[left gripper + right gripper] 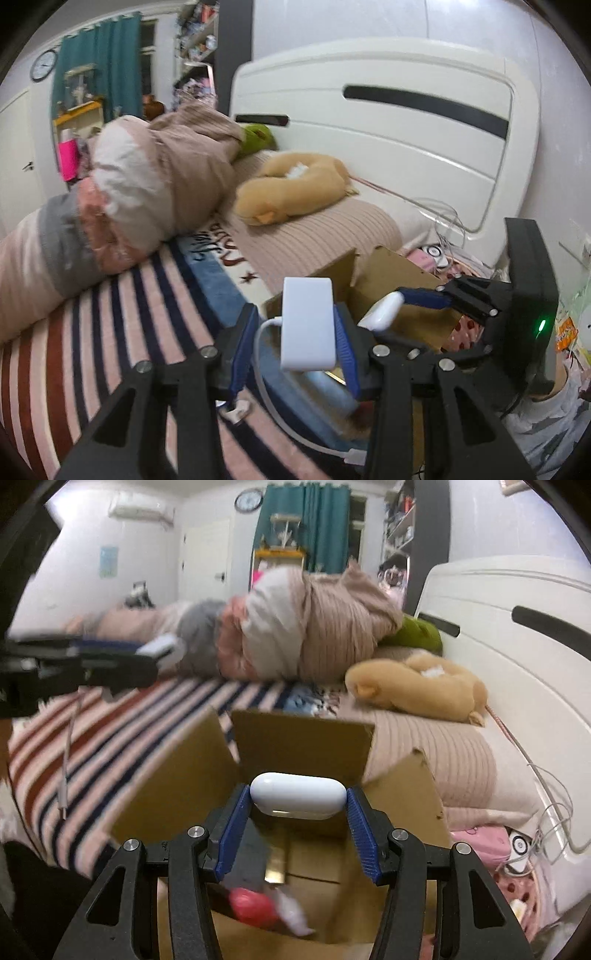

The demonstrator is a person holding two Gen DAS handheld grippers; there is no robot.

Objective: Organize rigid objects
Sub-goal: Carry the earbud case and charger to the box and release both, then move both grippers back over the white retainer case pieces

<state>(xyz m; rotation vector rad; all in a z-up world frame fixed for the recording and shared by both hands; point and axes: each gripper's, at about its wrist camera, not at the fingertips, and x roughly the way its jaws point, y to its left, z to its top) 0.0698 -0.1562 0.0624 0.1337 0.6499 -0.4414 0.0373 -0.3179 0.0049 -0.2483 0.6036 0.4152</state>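
Two white things are held, one in each tongs. The left tongs (295, 347) have a flat white power bank (308, 324) between their blue pads; its right edge sits against the right pad, while the left pad stands a little off it, so how firmly it is gripped I cannot tell. A white cable (273, 402) loops from its lower left corner down past the tongs. The right tongs (298, 812) are closed on a smooth, rounded white earbud case (298, 799), pinched end to end between the pads, directly above an open cardboard box (303, 738) on the bed.

The power bank is a plain rectangle with rounded corners; the case is glossy and pill-shaped.

Only the right wrist view looks into the box, where a red thing (251, 904) and a dark block (247, 856) lie below the tongs. The left wrist view shows the right tongs from the side, to the right of the left tongs.
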